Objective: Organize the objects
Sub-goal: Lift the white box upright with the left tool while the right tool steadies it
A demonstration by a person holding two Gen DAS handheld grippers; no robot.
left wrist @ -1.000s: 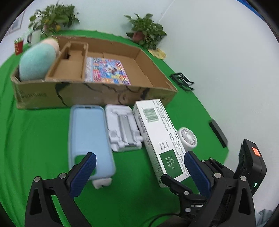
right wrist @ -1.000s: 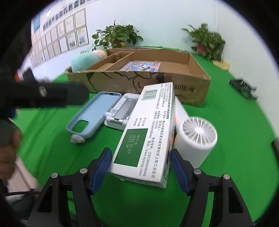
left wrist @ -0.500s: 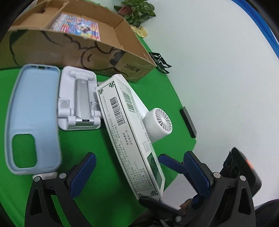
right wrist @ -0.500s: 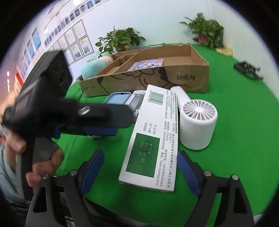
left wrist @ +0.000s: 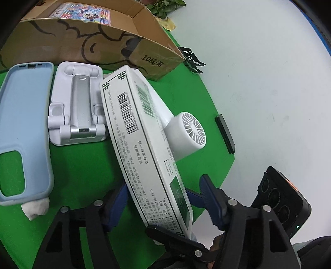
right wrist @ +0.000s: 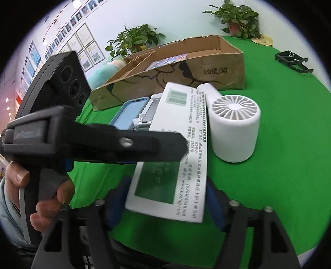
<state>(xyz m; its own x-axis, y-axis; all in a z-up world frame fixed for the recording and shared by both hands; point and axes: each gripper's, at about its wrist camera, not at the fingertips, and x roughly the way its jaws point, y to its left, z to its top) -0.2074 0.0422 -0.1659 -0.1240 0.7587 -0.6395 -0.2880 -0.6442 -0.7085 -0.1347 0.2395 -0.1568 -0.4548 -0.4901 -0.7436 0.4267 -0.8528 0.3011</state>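
A long white medicine box (left wrist: 142, 144) with a green patch lies on the green table, its near end between the blue pads of both grippers. My left gripper (left wrist: 165, 204) straddles that end, jaws narrowed around it. My right gripper (right wrist: 167, 198) also straddles the box (right wrist: 175, 165), pads close to its sides. The left gripper's body (right wrist: 62, 134) crosses the right wrist view. A white mini fan (left wrist: 186, 132) lies against the box's right side. A white phone stand (left wrist: 76, 107) and a light blue phone case (left wrist: 22, 124) lie to its left.
An open cardboard box (left wrist: 115, 47) holding a colourful booklet (left wrist: 82, 14) stands behind the objects. A black clip (left wrist: 192, 58) and a black bar (left wrist: 225, 134) lie near the table's right edge. Potted plants (right wrist: 238, 18) stand at the back.
Both grippers have moved in on the near end of the medicine box and their jaws have narrowed around it. The left gripper has swung to the right, across the right wrist view.
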